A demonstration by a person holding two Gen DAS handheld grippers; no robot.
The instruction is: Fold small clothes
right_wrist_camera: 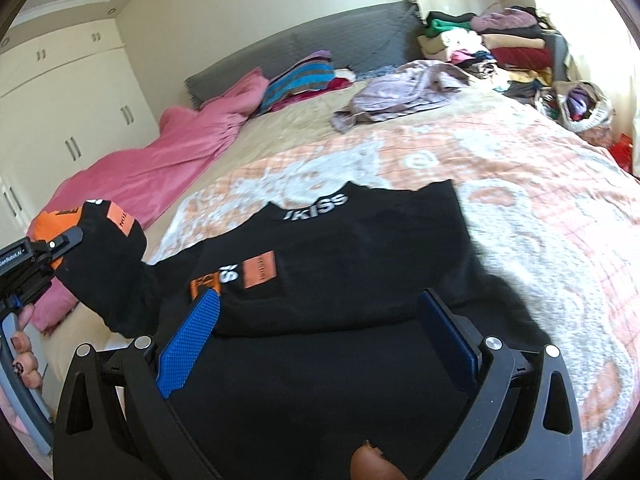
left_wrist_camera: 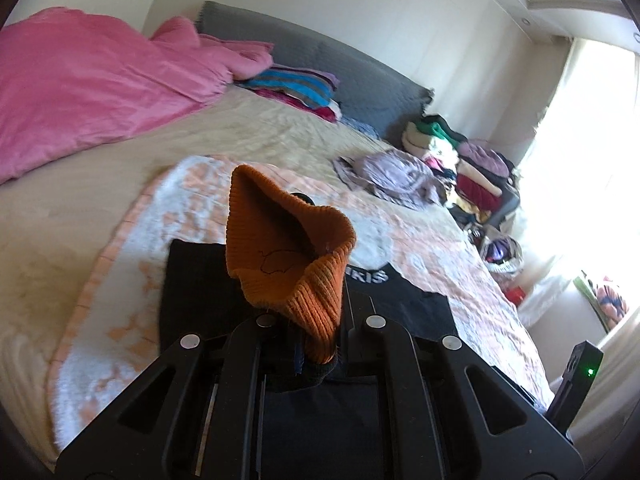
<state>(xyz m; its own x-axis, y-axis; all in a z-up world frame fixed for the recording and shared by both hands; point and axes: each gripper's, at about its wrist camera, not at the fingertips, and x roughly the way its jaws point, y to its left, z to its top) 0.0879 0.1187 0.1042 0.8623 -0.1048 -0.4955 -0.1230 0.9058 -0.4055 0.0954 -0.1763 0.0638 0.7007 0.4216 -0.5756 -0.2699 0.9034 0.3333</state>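
Black garment (right_wrist_camera: 340, 264) fills the near field of the right wrist view, spread flat on a peach-and-white patterned blanket (right_wrist_camera: 520, 208) on the bed. White lettering at its far edge reads "KISS", first part cut off; orange patches near the left side carry print too blurred to read.

Right gripper (right_wrist_camera: 320, 332): blue-padded fingers (right_wrist_camera: 192, 336) spread wide over the garment, nothing between them.

Left gripper (left_wrist_camera: 304, 336): jaws closed on the garment's sleeve end, orange ribbed cuff (left_wrist_camera: 288, 256) standing above the fingers. In the right view it sits at far left, sleeve lifted off the bed, a "GenRobot.AI" label on its body.

Far side: pink duvet (left_wrist_camera: 80, 88), striped folded items (left_wrist_camera: 292, 88), grey headboard (left_wrist_camera: 320, 56), clothes pile (left_wrist_camera: 460, 160).
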